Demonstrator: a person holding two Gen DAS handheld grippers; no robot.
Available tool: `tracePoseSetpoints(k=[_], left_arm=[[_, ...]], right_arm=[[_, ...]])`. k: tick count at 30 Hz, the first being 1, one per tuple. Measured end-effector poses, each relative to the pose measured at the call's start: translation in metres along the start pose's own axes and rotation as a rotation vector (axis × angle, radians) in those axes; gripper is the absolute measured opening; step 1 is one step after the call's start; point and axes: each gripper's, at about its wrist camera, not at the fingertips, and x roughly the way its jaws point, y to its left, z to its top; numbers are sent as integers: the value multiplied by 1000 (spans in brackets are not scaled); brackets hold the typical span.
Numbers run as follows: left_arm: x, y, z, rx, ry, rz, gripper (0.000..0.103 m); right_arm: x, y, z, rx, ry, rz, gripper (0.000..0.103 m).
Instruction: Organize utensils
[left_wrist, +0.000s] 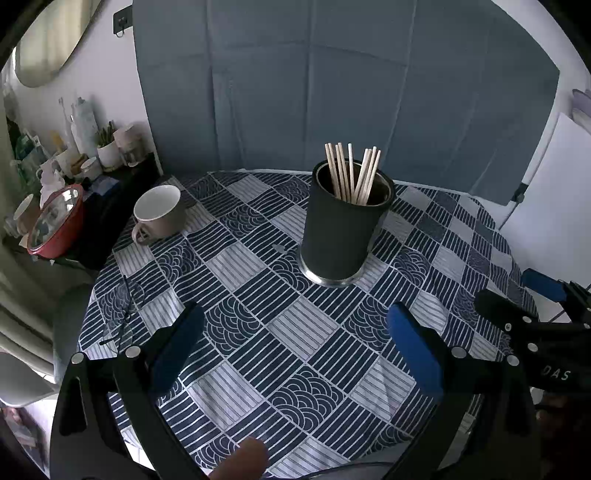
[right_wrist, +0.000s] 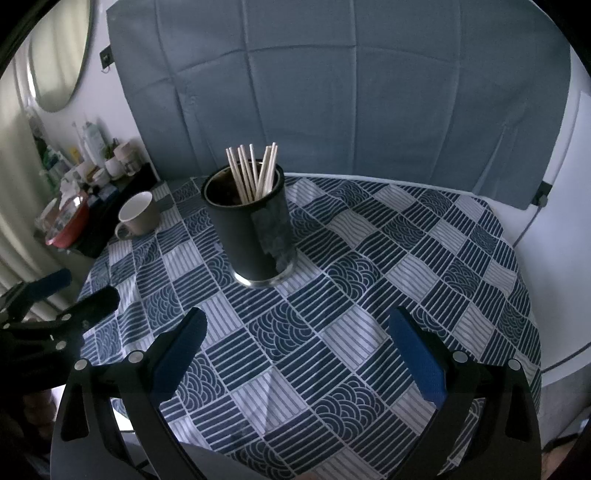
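Note:
A dark round holder (left_wrist: 341, 229) stands upright on the patterned tablecloth (left_wrist: 280, 332), with several pale wooden chopsticks (left_wrist: 352, 173) standing in it. It also shows in the right wrist view (right_wrist: 251, 229), with its chopsticks (right_wrist: 255, 171). My left gripper (left_wrist: 295, 325) is open and empty, low over the cloth in front of the holder. My right gripper (right_wrist: 297, 328) is open and empty, to the right of the holder's front. Each gripper shows at the edge of the other's view (left_wrist: 532, 306) (right_wrist: 70, 295).
A beige mug (left_wrist: 159, 214) stands at the table's far left edge, also seen in the right wrist view (right_wrist: 138, 214). A pair of glasses (left_wrist: 123, 317) lies on the cloth at the left. A dark side shelf (left_wrist: 110, 206) holds a red bowl (left_wrist: 55, 225) and bottles. A blue-grey sheet (left_wrist: 332, 92) hangs behind.

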Motion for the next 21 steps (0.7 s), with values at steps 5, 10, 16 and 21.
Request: tracePoseSetpoints(k=[5, 10, 16, 21], left_arm=[[1, -1, 0, 0, -1, 2, 97], [1, -1, 0, -1, 0, 1, 97], [3, 0, 0, -3, 6, 7, 97], [3, 0, 0, 1, 5, -1, 97]], right_arm=[[0, 0, 0, 2, -1, 0, 95], [1, 1, 1, -1, -1, 0, 95], [2, 1, 0, -1, -1, -1, 95], [3, 0, 0, -1, -2, 0, 95]])
